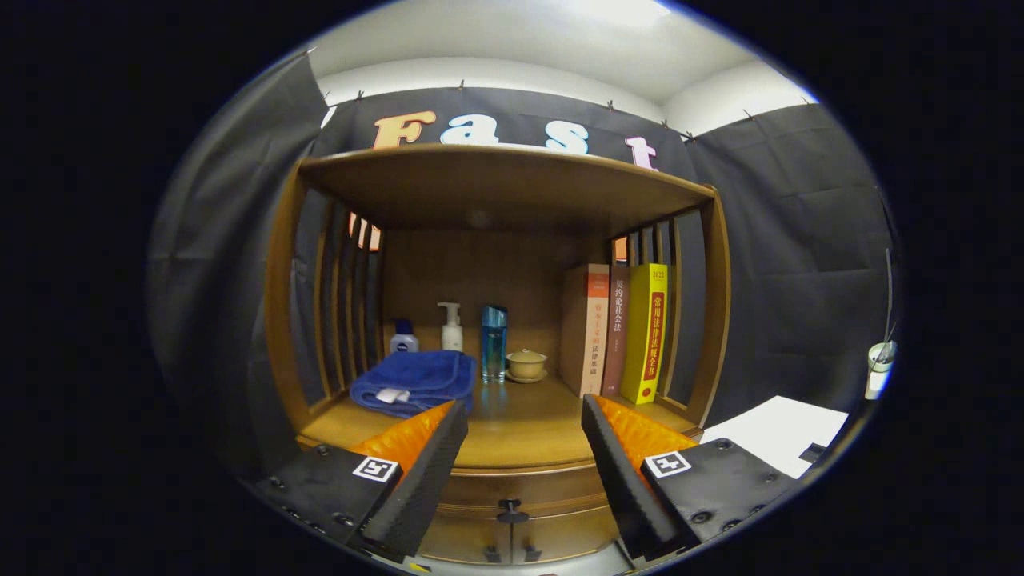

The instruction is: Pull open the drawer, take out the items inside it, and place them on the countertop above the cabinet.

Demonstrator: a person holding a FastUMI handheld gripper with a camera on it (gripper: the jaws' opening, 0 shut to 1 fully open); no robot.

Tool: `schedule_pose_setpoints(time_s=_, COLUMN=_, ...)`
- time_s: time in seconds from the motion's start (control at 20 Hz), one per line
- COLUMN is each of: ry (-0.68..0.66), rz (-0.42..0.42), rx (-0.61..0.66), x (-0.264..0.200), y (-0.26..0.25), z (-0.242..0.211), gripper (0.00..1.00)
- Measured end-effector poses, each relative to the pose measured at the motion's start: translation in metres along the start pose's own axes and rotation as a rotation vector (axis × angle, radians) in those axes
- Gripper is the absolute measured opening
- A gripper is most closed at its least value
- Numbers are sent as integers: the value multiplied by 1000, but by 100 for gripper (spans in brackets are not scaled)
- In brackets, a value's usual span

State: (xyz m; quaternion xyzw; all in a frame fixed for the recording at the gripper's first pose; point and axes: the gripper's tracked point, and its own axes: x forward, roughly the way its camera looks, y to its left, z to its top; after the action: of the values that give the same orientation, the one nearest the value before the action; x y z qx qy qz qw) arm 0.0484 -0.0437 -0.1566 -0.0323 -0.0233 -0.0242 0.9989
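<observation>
Drawer point(520, 524): shut, below front edge of countertop, low between the gripper fingers; small dark knob point(510, 507) at its middle.
Gripper point(524, 428): fingers spread wide apart, nothing held; drawer knob sits betw. them, untouched.
Countertop point(520, 436): wooden top of cabinet, just beyond fingers; carries all items below.
Towel point(416, 382): blue, folded, on countertop left, right behind the left finger; white tag at its front.
Small bottle point(404, 337): white w/ blue cap, behind towel, near left slats.
Pump bottle point(451, 326): white, upright, behind towel, beside small bottle.
Blue bottle point(494, 342): tall, clear blue, upright, just right of towel.
Lidded cup point(526, 365): tan, on saucer, just right of blue bottle.
Books point(616, 332): three, upright, against right slats; outermost one yellow.
Upper shelf point(496, 172): wooden board roofing the open compartment, on slatted sides.
White desk point(780, 436): to right of cabinet, partly in view.
Cup point(880, 368): white, far right, beyond the desk; details too small to tell.
</observation>
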Motion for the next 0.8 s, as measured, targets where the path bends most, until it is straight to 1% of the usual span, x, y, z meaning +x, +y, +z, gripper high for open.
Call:
schedule_pose_setpoints(time_s=0.15, ry=65, rz=13, rx=18, x=10, y=0, z=-57, gripper=96)
schedule_pose_setpoints(time_s=0.35, ry=143, rz=6, rx=66, x=15, y=-8, z=-114, gripper=96)
schedule_pose_setpoints(time_s=0.5, ry=191, rz=22, rx=67, x=13, y=-2, z=-143, gripper=96)
schedule_pose_setpoints(time_s=0.7, ry=246, rz=63, rx=48, x=11, y=11, z=-170, gripper=96)
schedule_pose_setpoints(time_s=0.8, ry=270, rz=77, rx=47, x=12, y=18, z=-180, gripper=95)
